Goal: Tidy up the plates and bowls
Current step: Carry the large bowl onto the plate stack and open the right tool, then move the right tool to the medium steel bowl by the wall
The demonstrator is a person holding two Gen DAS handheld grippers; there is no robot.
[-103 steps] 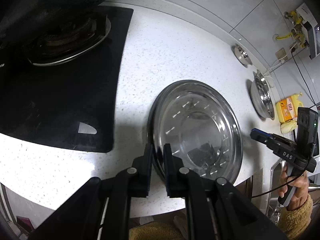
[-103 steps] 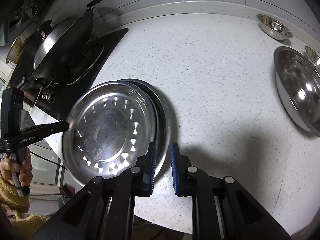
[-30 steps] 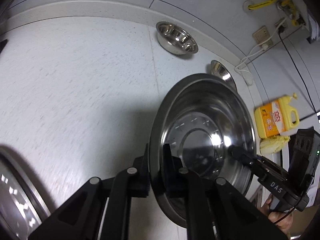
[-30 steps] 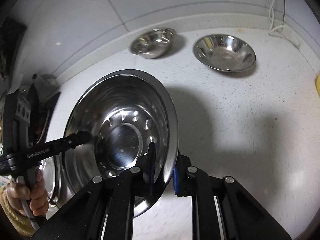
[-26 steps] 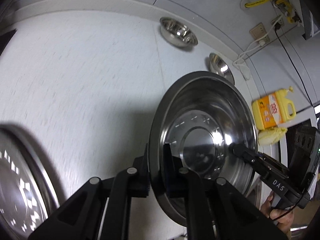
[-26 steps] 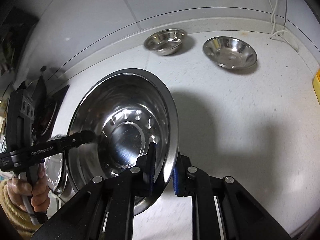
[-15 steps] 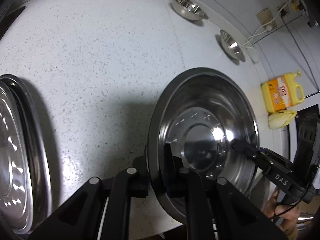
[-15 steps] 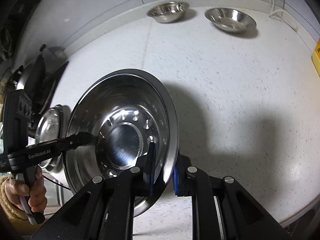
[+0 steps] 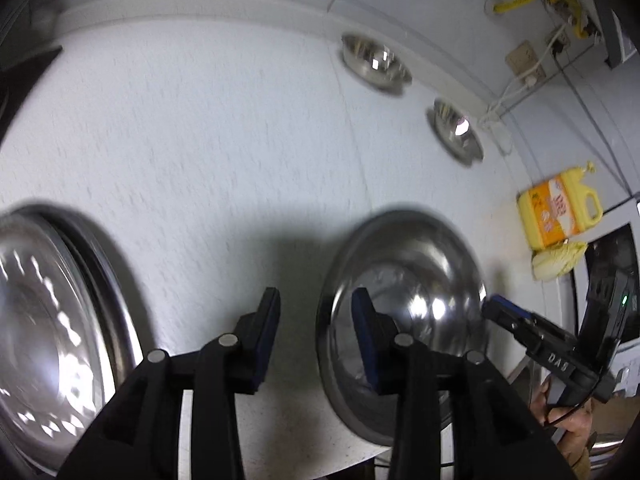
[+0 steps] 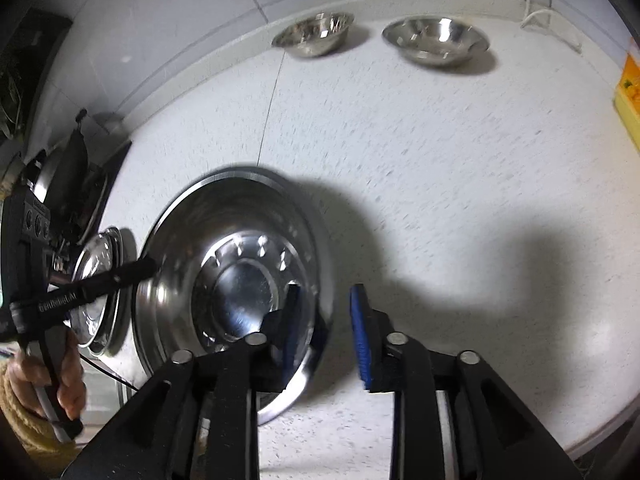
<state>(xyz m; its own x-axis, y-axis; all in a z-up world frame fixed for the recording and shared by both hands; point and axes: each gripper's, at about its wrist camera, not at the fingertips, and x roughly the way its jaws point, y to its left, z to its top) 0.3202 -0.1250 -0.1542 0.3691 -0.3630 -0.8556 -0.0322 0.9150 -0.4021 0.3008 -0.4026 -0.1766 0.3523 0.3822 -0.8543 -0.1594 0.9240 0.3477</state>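
A large steel basin (image 9: pixel 404 292) sits on the white counter near its front edge; it also shows in the right wrist view (image 10: pixel 236 276). My left gripper (image 9: pixel 316 326) is open, its jaws astride the basin's left rim without gripping. My right gripper (image 10: pixel 326 330) is open, its jaws astride the basin's right rim. Stacked steel plates (image 9: pixel 44 320) lie at the left, small in the right wrist view (image 10: pixel 98 268). Two small steel bowls (image 9: pixel 374 62) (image 9: pixel 456 130) stand by the back wall, also in the right wrist view (image 10: pixel 316 34) (image 10: pixel 436 40).
A yellow detergent bottle (image 9: pixel 556 210) and a pale sponge (image 9: pixel 558 262) stand at the right by the sink. A stove with a pan (image 10: pixel 68 176) is at the far left. A wall socket with cables (image 9: pixel 524 66) is at the back right.
Both grippers held the basin by its rim and carried it leftward toward the plates. Now both have opened and the basin rests on the counter.
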